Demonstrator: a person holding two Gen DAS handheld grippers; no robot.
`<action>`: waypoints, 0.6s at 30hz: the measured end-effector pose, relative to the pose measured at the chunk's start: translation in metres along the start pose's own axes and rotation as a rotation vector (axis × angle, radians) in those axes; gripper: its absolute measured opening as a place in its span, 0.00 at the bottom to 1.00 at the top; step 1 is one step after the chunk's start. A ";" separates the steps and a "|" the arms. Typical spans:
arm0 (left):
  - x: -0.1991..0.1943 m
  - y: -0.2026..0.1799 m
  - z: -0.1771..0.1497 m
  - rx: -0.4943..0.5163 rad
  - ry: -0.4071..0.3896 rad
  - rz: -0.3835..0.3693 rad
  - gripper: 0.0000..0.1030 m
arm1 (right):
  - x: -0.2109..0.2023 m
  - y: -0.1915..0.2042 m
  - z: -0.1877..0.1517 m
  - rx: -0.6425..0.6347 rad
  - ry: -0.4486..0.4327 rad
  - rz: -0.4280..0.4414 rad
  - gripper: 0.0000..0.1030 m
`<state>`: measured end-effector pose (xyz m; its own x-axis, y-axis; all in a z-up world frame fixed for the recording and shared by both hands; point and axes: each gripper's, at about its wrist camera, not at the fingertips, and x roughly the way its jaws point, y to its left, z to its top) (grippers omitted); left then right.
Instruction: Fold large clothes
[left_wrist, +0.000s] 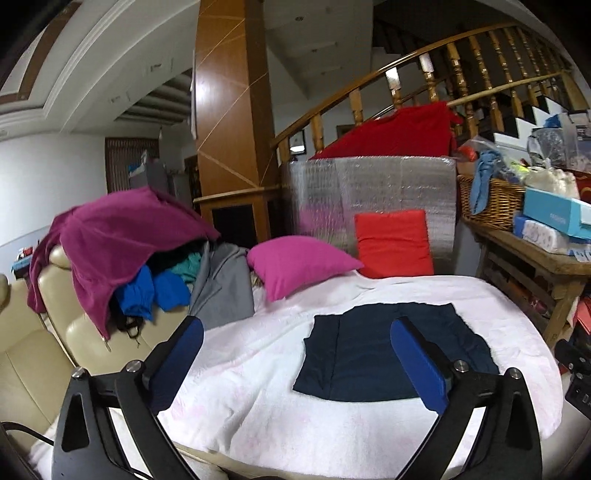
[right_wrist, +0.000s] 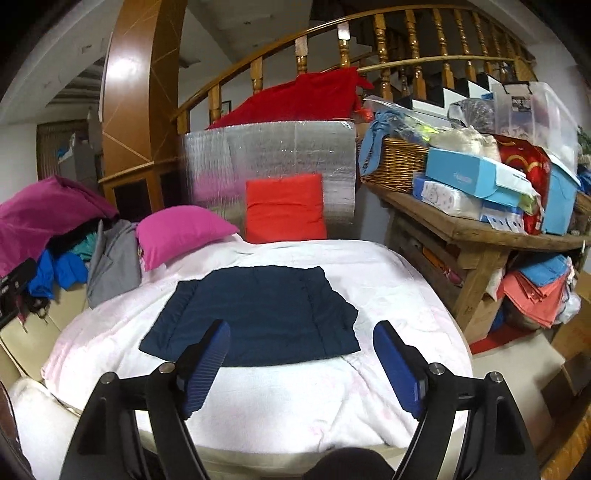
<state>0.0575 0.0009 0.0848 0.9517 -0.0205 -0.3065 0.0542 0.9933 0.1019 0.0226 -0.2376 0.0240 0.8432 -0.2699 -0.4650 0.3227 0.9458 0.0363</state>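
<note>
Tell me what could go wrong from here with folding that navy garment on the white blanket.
1. The navy garment lies on a soft, wrinkled white blanket; a claw pinching its edge may well grab blanket too.
2. Both the left claw and the right claw are open and hold nothing, so a one-sided grab could skew the fold.
3. The pink pillow and the clothes pile crowd the far left, where a swung garment might snag.

Both grippers held apart, nothing gripped

The left gripper (left_wrist: 295, 354) is seen with its blue-padded fingers (left_wrist: 181, 365) spread wide and nothing between them. The right gripper (right_wrist: 301, 354) is likewise held with jaws parted, its ribbed blue pads (right_wrist: 397, 369) bare.
</note>
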 end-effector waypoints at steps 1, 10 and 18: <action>-0.003 -0.002 0.001 0.008 -0.002 0.001 0.99 | -0.005 -0.001 0.001 0.010 -0.002 -0.003 0.81; -0.031 -0.012 0.010 0.029 -0.043 0.005 0.99 | -0.022 -0.003 -0.001 0.018 0.002 -0.015 0.81; -0.035 -0.013 0.011 0.025 -0.053 0.004 1.00 | -0.026 -0.005 -0.003 0.025 0.010 -0.012 0.81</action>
<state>0.0264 -0.0128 0.1050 0.9666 -0.0231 -0.2553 0.0573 0.9902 0.1272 -0.0021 -0.2350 0.0330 0.8347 -0.2796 -0.4744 0.3438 0.9376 0.0522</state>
